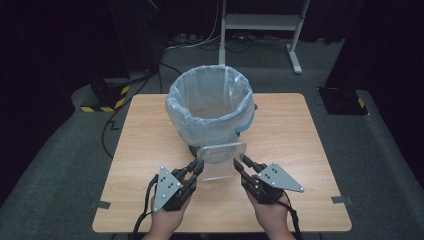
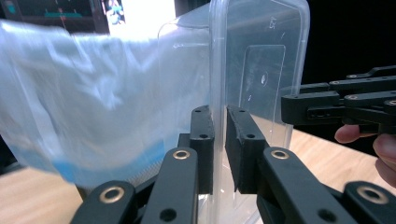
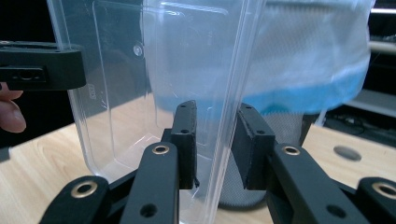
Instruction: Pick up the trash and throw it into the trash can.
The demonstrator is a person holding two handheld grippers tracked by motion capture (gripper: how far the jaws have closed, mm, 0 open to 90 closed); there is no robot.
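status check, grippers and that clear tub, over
Left gripper and right gripper both shut on clear plastic container, lifted on edge. Blue-lined bin directly ahead.

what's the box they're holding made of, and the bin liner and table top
Container: looks like clear, glossy rigid plastic; the table shows through it and its edges are moulded.
Liner: thin, crinkled, translucent pale-blue plastic film, folded over the rim.
Table: light wood grain, matte, possibly laminate.

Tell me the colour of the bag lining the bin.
Pale translucent blue bag, clearest in the high view.
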